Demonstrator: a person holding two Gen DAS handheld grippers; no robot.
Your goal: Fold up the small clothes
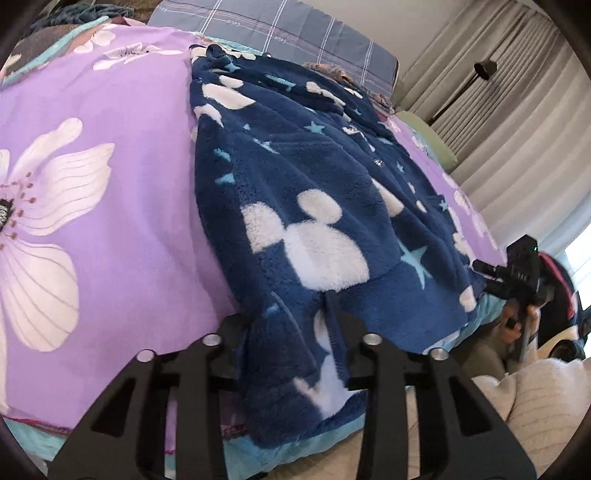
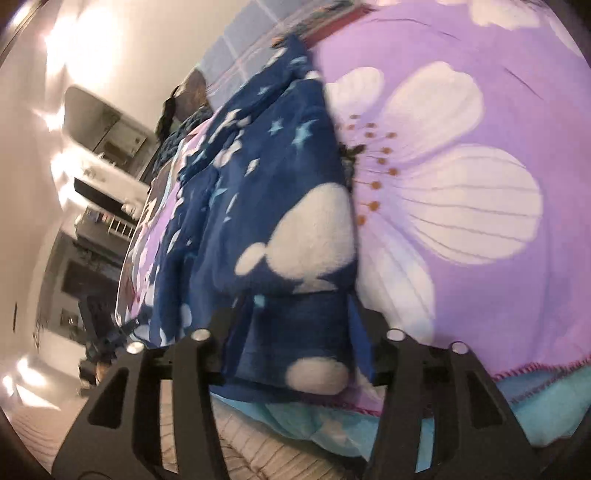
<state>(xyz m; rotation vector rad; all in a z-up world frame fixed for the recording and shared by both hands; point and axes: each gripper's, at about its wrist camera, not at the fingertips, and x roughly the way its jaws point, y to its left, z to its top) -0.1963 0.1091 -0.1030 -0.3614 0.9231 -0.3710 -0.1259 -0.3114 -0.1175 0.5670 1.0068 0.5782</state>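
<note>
A small navy fleece garment with white mouse-head shapes and light blue stars lies on a purple bedspread with big white flowers. My left gripper holds the garment's near hem between its black fingers, at the bed's front edge. My right gripper holds the other near corner of the same garment, with cloth bunched between its fingers. The right gripper also shows in the left wrist view, at the garment's far right corner.
A grey checked pillow lies at the head of the bed. Curtains and a lamp stand to the right. A turquoise sheet edge hangs under the bedspread. Shelves and furniture show to the left in the right wrist view.
</note>
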